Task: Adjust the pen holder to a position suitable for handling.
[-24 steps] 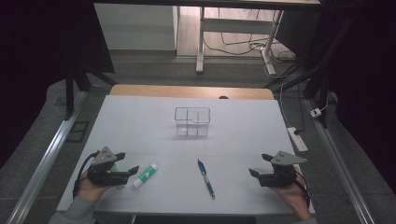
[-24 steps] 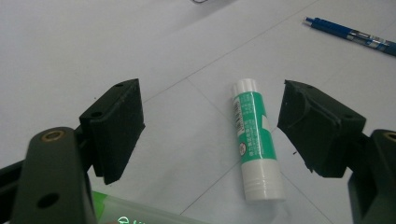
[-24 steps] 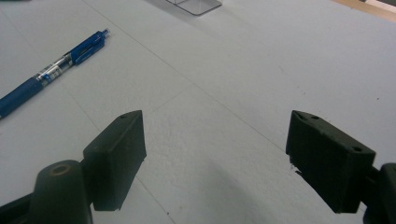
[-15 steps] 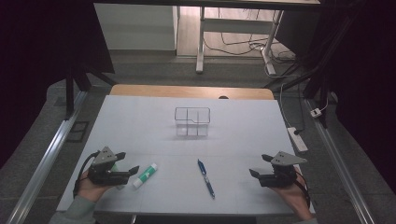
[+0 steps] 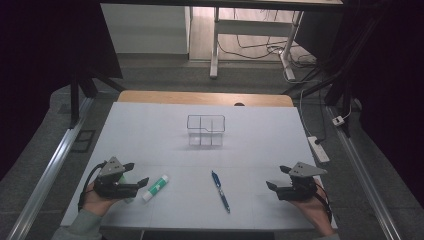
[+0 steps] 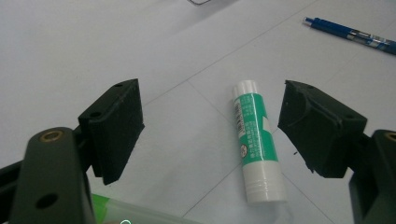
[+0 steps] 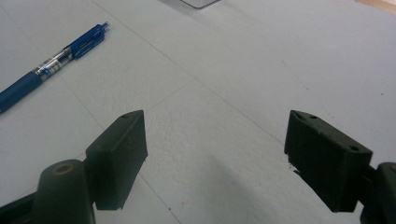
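My left hand-held gripper [image 5: 134,180] and right hand-held gripper [image 5: 279,182] are black, with grey three-cornered plates, black cables and screw-holed jaws.

The tabletop [image 5: 150,130] lies bare across the frame's middle. Obstacles: a clear divided box [image 5: 205,130] upper centre, a glue stick [image 5: 155,187] lower left, a blue pen [image 5: 220,191] lower centre.

Pen [image 7: 46,56]: rear end cut off by left edge in right gripper view; in left gripper view its rear runs off the right edge. Clear organizer [image 5: 205,130]: just a corner at top edge of both gripper views, compartment contents too small to tell from high view. Glue stick [image 6: 256,140] label print too blurred to read. Green object [image 6: 126,212] cut by bottom edge, unidentifiable.
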`<state>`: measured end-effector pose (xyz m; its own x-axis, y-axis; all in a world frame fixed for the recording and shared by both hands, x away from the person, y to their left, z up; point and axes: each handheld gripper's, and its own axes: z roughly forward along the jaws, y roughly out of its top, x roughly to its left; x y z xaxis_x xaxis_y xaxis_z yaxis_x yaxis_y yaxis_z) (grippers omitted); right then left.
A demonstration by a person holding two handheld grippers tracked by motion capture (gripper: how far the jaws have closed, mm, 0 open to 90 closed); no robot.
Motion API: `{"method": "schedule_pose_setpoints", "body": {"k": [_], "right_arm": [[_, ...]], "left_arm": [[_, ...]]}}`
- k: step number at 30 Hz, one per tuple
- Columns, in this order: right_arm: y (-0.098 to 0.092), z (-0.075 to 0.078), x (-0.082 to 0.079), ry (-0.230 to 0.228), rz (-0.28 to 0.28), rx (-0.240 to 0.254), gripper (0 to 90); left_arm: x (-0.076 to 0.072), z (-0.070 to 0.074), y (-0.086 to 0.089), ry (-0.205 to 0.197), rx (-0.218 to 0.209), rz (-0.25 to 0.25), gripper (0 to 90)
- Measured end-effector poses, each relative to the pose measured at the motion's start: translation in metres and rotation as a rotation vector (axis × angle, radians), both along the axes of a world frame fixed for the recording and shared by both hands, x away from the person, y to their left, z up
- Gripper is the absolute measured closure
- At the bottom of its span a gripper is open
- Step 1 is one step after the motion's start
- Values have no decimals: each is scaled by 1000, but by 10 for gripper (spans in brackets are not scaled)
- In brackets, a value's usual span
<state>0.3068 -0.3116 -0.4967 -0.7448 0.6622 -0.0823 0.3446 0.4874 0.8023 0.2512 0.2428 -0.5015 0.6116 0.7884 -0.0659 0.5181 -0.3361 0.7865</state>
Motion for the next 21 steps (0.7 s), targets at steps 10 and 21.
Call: {"method": "schedule_pose_setpoints", "body": {"k": [10,21], "right_arm": [[0,0,-1,8,9,10,205],[9,9,-4,4,14,57,201]], "left_arm": [[3,0,-2,0,10,-5,216],[5,0,-2,-1,13,-6,216]]}}
